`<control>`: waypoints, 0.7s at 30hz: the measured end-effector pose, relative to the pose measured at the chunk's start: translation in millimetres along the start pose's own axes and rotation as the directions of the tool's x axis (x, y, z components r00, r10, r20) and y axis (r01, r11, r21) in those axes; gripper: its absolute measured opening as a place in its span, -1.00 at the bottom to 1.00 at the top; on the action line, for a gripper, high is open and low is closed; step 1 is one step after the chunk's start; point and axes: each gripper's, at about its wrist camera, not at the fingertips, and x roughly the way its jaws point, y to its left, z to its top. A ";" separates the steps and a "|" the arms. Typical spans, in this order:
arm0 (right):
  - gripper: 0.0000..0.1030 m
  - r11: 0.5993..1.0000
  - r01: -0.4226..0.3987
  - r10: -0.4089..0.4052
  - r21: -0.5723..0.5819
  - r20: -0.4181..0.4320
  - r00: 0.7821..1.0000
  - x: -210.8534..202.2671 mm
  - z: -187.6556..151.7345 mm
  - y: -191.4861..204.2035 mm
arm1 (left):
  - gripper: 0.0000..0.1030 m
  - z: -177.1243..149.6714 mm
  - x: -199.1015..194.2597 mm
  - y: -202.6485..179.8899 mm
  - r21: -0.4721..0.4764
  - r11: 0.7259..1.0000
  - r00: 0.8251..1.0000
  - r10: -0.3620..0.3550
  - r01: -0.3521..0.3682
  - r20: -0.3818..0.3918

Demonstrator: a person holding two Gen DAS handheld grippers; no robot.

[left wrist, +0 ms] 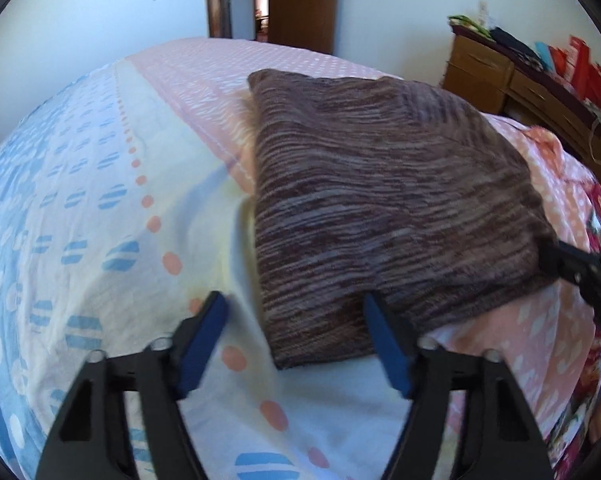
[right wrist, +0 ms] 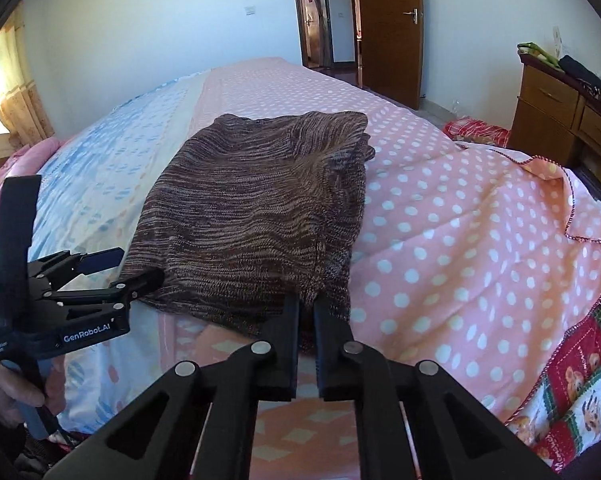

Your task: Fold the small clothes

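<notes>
Sweater (right wrist: 256,216) edge pinched by right gripper (right wrist: 306,312), left gripper (left wrist: 296,312) apparently spread.

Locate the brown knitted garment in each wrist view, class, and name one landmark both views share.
Left wrist view: brown knitted garment fills centre-right, near corner between the open left gripper fingers.
Right wrist view: garment centre, near edge pinched by the right gripper.
Shared landmark: wooden door.

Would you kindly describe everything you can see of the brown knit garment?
The garment is a brown, pink-streaked melange knit, folded into a rough rectangle, flat on the bed across the pink dotted and pale sections. The right gripper is shut on its near edge; the left gripper, open, straddles its near left corner.
</notes>
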 end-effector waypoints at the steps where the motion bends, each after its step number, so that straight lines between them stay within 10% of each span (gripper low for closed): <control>1: -0.90 1.000 0.004 -0.004 0.019 -0.004 1.000 -0.6 0.7 -3.2 | -0.08 -1.5 -2.5 -4.7 0.036 0.999 1.000 -0.013 0.013 0.006; 9: -1.00 0.988 0.136 -0.126 0.074 -0.119 0.985 3.2 -9.1 -41.8 | -0.22 -14.1 -10.8 -8.7 0.147 0.989 1.000 0.004 -0.007 0.026; 17: -1.00 0.998 0.009 0.001 -0.069 0.142 0.990 -50.6 17.3 11.1 | -0.12 -13.1 -23.8 2.8 0.079 0.995 0.998 -0.063 0.062 0.007; 21: -1.00 0.990 0.000 0.022 -0.139 0.157 0.987 -36.2 26.5 46.6 | 0.37 -8.2 -43.5 -5.6 0.084 0.995 0.996 0.040 -0.046 0.074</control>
